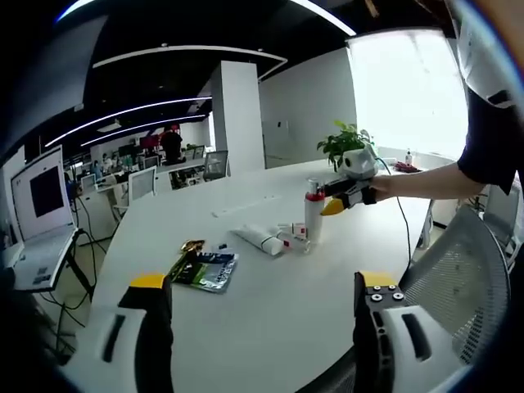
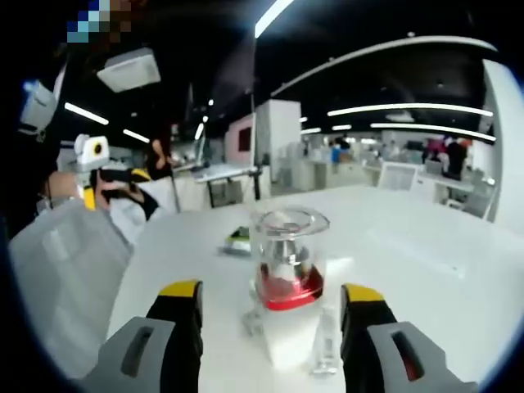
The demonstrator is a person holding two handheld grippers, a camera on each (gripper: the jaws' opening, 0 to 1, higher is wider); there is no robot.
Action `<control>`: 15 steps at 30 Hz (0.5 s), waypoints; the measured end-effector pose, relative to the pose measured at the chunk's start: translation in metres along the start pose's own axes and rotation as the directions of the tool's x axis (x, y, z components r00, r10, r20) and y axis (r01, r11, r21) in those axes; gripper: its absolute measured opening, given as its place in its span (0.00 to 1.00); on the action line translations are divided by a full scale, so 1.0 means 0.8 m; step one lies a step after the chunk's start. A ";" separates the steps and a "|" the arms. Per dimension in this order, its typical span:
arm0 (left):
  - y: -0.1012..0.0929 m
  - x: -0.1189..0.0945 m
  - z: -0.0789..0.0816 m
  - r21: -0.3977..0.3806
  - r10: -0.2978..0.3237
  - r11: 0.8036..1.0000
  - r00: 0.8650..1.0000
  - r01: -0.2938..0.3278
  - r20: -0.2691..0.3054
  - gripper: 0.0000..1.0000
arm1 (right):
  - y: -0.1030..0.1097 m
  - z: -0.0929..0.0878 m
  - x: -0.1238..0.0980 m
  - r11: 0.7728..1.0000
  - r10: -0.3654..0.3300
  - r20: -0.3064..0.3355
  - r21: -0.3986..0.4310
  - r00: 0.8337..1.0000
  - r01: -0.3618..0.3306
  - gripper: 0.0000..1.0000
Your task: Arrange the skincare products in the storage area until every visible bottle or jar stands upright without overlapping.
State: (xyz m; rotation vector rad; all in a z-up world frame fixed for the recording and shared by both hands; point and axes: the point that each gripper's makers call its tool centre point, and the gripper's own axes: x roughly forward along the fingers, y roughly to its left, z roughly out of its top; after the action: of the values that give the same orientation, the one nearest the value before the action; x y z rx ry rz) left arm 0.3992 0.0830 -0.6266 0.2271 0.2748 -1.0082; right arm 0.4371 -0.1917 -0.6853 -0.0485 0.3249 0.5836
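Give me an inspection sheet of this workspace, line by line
Surface: white round table, mostly bare.
Job's things: spray bottle upright; white tube lying flat; small red-and-white item beside them.
Clutter: dark flat packet.
Grippers: left gripper open, apart from everything; right gripper open, jaws flanking the bottle.
Cables: black cable hanging off the table's far edge.
Surroundings: potted plant, laptop, mesh chair.
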 end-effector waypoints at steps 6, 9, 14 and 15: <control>0.001 0.001 -0.007 -0.011 -0.001 1.000 1.000 0.001 -0.028 0.84 | 0.010 -0.008 -0.016 0.991 -0.089 -0.033 0.100 0.995 0.092 0.74; 0.002 0.001 -0.010 -0.014 0.000 1.000 0.999 -0.001 -0.037 0.84 | 0.020 -0.017 -0.030 0.984 -0.105 -0.048 0.138 0.993 0.111 0.79; 0.003 0.002 -0.012 -0.017 0.005 1.000 0.999 -0.006 -0.051 0.84 | 0.034 -0.019 -0.056 0.967 -0.163 -0.073 0.186 0.984 0.174 0.89; 0.003 0.003 -0.014 -0.015 0.006 1.000 0.998 -0.007 -0.056 0.84 | 0.037 -0.016 -0.062 0.963 -0.175 -0.073 0.196 0.982 0.186 0.91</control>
State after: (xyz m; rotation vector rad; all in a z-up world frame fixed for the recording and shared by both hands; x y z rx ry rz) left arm 0.4010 0.0859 -0.6375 0.2430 0.3325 -0.9937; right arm 0.3781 -0.1949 -0.6801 0.1011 0.4270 0.3664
